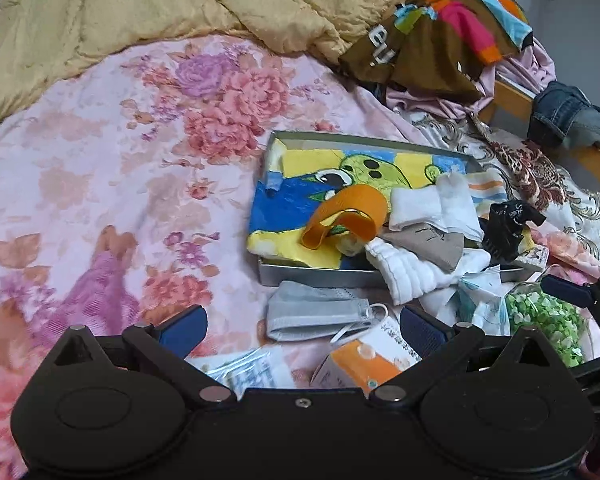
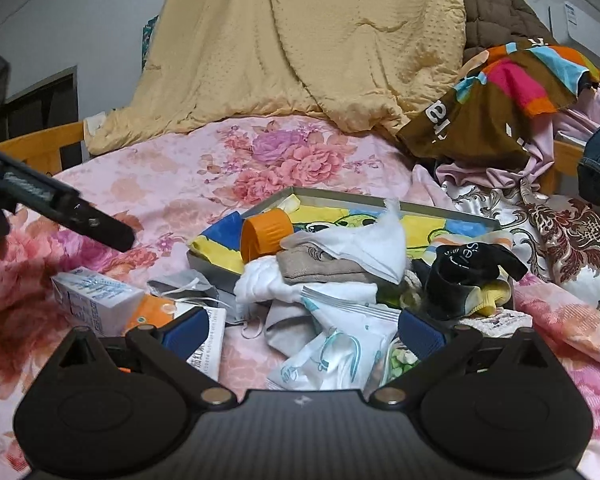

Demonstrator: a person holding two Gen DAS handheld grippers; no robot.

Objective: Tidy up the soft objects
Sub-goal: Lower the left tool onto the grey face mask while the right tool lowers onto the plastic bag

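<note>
A shallow metal tray (image 1: 312,276) lies on the bed, lined with a yellow and blue cartoon cloth (image 1: 300,184). On it sit an orange band (image 1: 344,216), folded white socks (image 1: 432,204), a beige sock (image 1: 428,246) and a black sock (image 1: 508,228). A ribbed white sock (image 1: 404,280) hangs over the tray's near rim. My left gripper (image 1: 304,332) is open above a grey face mask (image 1: 312,314). My right gripper (image 2: 304,336) is open over a bagged mask (image 2: 336,348), just short of the tray (image 2: 380,199) and the sock pile (image 2: 320,270).
An orange and white carton (image 1: 364,364) lies near the left gripper, and a jar of green bits (image 1: 548,320) stands to the right. A yellow quilt (image 2: 300,40), a striped brown garment (image 2: 500,92) and jeans (image 1: 560,112) crowd the far side. The wooden bed rail (image 1: 512,96) runs along the right.
</note>
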